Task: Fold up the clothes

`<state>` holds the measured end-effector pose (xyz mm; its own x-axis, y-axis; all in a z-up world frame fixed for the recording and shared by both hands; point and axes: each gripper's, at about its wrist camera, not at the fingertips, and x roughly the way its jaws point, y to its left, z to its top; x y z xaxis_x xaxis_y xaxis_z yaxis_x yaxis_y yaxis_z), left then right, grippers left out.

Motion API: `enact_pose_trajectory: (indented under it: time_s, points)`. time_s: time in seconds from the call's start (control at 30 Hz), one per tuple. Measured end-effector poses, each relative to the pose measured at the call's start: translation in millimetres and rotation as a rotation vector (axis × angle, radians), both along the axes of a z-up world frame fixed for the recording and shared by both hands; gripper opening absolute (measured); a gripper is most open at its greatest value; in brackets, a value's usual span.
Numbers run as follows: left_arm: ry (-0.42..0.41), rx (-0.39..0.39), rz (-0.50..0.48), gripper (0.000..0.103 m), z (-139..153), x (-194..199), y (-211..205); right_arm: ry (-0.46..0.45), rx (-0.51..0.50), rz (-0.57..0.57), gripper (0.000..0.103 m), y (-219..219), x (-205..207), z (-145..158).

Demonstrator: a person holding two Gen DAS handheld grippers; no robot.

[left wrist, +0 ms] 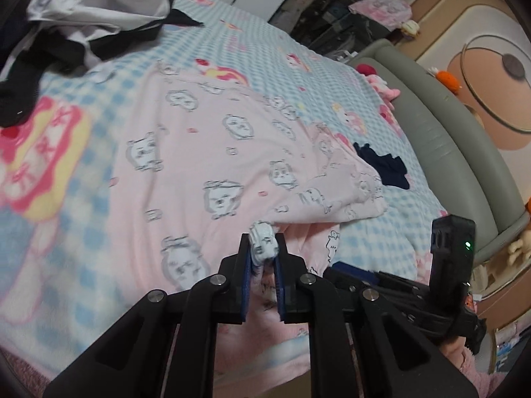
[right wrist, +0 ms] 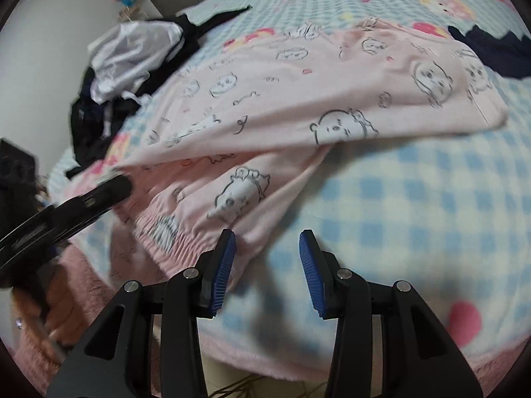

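left gripper [left wrist: 264, 248] is pinching a bunched edge of the pink cartoon-print garment [left wrist: 205, 152] on the checkered bedspread [right wrist: 415, 192], while the right gripper [right wrist: 267, 242] hangs spread wide, gripping nothing

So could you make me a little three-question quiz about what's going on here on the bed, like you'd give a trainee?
1. True or false: the left tool is shut on a bunch of the pink pajama garment.
2. Multiple choice: the right tool is A) clamped on the dark garment, B) open over the checkered blanket, C) holding a toy.
3. Fill in: the small navy garment lies at the pink garment's ___ end, beside the grey bed frame.

Key: 1 true; 2 B; 3 far.
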<state>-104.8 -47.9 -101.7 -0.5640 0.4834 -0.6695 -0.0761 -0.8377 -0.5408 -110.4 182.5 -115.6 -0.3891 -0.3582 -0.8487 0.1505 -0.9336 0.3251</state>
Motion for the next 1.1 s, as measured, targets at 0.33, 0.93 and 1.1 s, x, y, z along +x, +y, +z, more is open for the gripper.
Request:
enact_pose_trajectory:
  time_s: [0.33,0.93,1.1]
  points:
    - [-0.015,-0.02,-0.078,0.021,-4,-5,-3,-0.016,-0.149,-0.083,0.042,35,17,-7]
    - [0.023,-0.112,-0.103,0.009,17,-11,27,0.11,0.077,0.11,0.045,-25,30,2]
    - [0.037,-0.097,-0.045,0.009,23,16,15,0.205,0.02,0.076,0.044,-18,33,23]
